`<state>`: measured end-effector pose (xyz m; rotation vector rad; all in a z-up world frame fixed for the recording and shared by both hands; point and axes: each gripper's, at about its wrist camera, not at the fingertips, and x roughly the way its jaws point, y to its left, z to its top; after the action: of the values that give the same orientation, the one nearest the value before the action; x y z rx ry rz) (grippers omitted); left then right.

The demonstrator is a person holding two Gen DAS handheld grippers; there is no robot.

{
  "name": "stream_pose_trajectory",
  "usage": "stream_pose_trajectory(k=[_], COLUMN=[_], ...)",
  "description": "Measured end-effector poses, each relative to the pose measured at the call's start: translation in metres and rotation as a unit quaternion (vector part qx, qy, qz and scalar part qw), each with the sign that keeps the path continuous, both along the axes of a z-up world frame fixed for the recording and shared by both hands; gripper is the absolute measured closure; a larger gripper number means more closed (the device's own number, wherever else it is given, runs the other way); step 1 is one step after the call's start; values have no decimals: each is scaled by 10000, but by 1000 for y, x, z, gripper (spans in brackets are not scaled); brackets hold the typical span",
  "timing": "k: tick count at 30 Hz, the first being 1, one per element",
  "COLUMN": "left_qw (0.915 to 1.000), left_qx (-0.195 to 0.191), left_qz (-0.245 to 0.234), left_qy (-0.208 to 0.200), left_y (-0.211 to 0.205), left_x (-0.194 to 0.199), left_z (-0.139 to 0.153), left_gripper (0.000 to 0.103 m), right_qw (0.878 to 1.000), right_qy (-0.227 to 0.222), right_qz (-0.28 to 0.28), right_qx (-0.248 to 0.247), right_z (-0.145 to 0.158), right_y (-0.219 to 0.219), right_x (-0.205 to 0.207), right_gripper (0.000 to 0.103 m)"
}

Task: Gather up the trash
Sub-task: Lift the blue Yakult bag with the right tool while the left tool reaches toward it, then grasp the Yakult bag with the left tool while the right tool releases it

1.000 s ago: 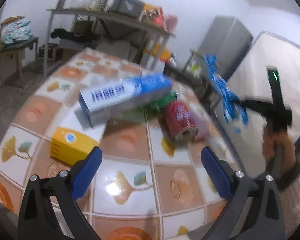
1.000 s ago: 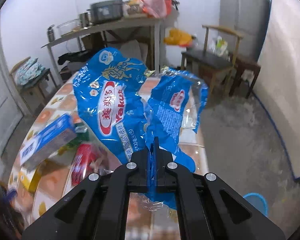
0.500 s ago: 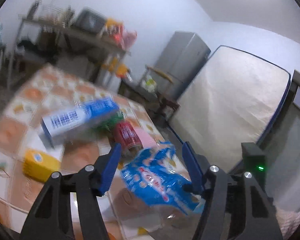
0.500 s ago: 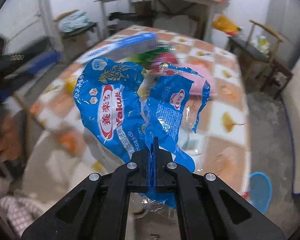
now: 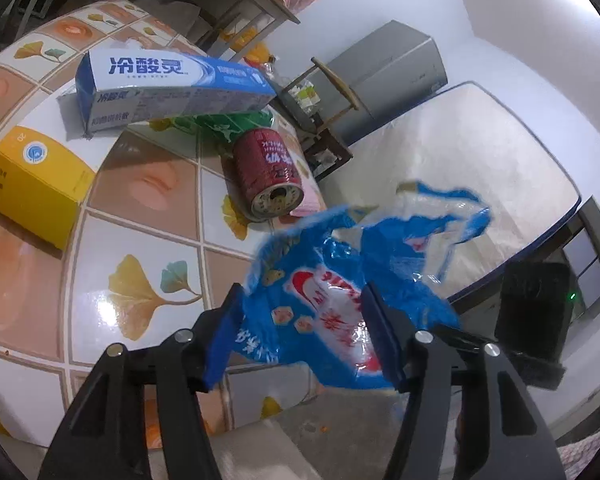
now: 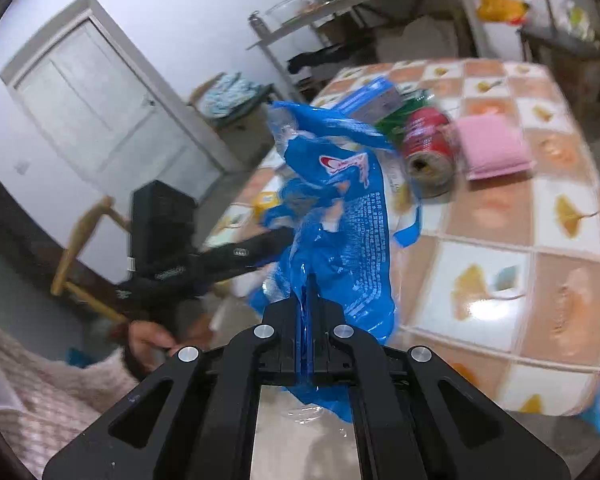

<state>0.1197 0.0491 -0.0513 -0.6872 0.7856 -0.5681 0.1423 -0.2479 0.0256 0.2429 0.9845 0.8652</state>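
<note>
- The right gripper [image 6: 308, 312] has its fingers pressed together on the lower part of a crumpled blue plastic bag [image 6: 340, 216], which hangs in the air just off the near edge of the tiled table [image 6: 500, 264].
- The left gripper [image 5: 312, 332] has its fingers spread wide on either side of the same bag [image 5: 332, 304]; whether the blue pads [image 5: 380, 332] touch the plastic cannot be told.
- On the table behind the bag, a red can [image 5: 266, 172] lies on its side near the right edge, its open end facing the near side.
- A pink pad [image 6: 492, 146] lies just beside the can.
- A blue-and-white toothpaste box [image 5: 168, 90] rests farther back, over a green wrapper [image 5: 228, 122].
- A yellow box [image 5: 32, 186] sits near the left edge.
</note>
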Motion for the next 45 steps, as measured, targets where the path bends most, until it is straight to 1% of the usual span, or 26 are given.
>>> stream_pose_trajectory(k=[2, 4, 5, 7, 9, 12, 14, 18, 23, 26, 28, 29, 31, 34, 37, 39, 42, 45], left_qw=[9998, 9994, 9991, 9983, 9970, 9951, 9936, 9906, 9879, 9853, 9819, 9794, 9730, 9660, 9610, 9586, 9569, 9580], left_qx=[154, 242, 283, 357, 464, 651, 749, 858, 1021, 1274, 1583, 1760, 2095, 2383, 2546, 2586, 2628, 2583], left_qz=[-91, -213, -292, -443, -576, -694, -790, -944, -1005, -1005, -980, -963, -970, -905, -851, -924, -1039, -1087], left_qy=[59, 107, 124, 158, 209, 279, 314, 491, 589, 525, 349, 221, -58, -442, -666, -757, -665, -606], left_y=[-5, -10, -14, -21, -29, -36, -41, -47, -48, -43, -38, -36, -33, -28, -32, -36, -43, -50], left_x=[0, -3, -4, -8, -9, -13, -13, -13, -16, -25, -36, -41, -53, -64, -61, -60, -50, -37], left_z=[-4, -10, -12, -15, -20, -24, -27, -36, -40, -34, -26, -21, -11, -1, 4, 5, -2, -12], left_gripper=[53, 61, 63, 70, 75, 80, 80, 80, 80, 73, 54, 49, 37, 27, 22, 21, 21, 21], right_qw=[9995, 9980, 9968, 9943, 9925, 9905, 9883, 9853, 9778, 9737, 9716, 9708, 9695, 9679, 9661, 9650, 9622, 9606], right_qy=[145, 320, 421, 636, 822, 1129, 1342, 1660, 2083, 2241, 2322, 2354, 2413, 2485, 2560, 2602, 2708, 2762], right_qz=[55, 40, 19, -33, -121, -206, -228, -179, -103, -49, -24, -16, -4, 11, 55, 95, 162, 241], right_qx=[265, 551, 673, 852, 894, 760, 681, 364, -200, -400, -448, -456, -433, -378, -324, -298, -224, -191], right_z=[0, -2, -5, -11, -19, -33, -42, -56, -75, -83, -88, -89, -91, -97, -100, -105, -106, -109], right_y=[1, 0, 0, -1, 1, 8, 8, 19, 38, 44, 48, 50, 50, 47, 45, 44, 40, 42], right_x=[2, 6, 10, 20, 28, 39, 47, 57, 71, 73, 76, 76, 76, 80, 83, 87, 89, 89], right_gripper=[103, 103, 103, 103, 103, 103, 103, 103, 103, 103, 103, 103, 103, 103, 103, 103, 103, 103])
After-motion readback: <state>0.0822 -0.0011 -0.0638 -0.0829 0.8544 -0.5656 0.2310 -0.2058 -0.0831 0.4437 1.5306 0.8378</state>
